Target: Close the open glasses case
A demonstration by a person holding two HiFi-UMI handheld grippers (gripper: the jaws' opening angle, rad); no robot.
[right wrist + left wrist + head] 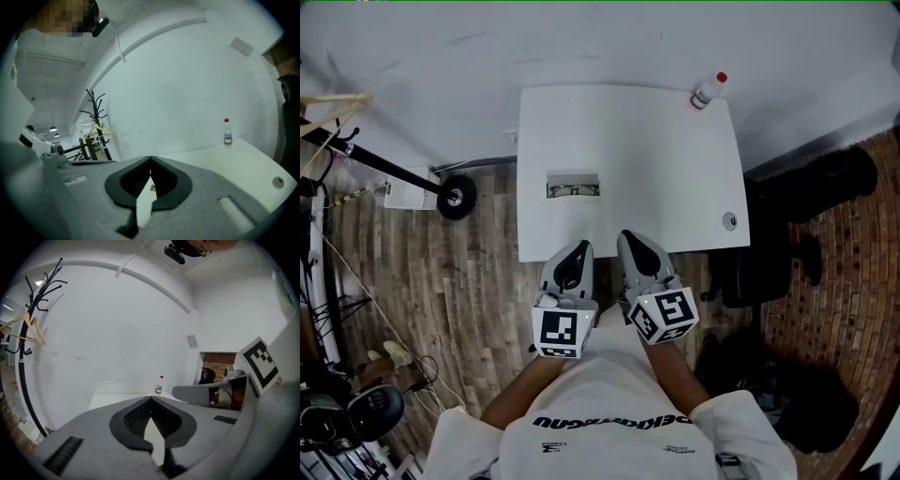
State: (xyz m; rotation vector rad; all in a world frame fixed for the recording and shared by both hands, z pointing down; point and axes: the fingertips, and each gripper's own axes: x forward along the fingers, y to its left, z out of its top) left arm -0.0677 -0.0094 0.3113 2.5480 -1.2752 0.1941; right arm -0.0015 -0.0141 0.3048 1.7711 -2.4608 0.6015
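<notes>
Closest to you, both tools are held in front of your chest, side by side and near each other. Your left tongs are clenched: in the left gripper view the two dark pads meet at their tips, with nothing caught between them. Your right tongs are clenched and empty as well, and the right gripper view shows the tips pressed together. From the head view, both pairs of tips reach just over the near edge of the white worktop. You cannot tell from here whether they rest on it or hang above it.

Further out, the glasses case lies open on the worktop, left of centre. It is well apart from both tongs and neither touches it. In the right gripper view a small dark speck shows through the slit below the tips; it may be the case, but it is too small to say.

To your right, a small round cap sits flush in the worktop near its right edge.

At the far right corner stands a small clear bottle with a red cap, upright and close to the white wall.
</notes>
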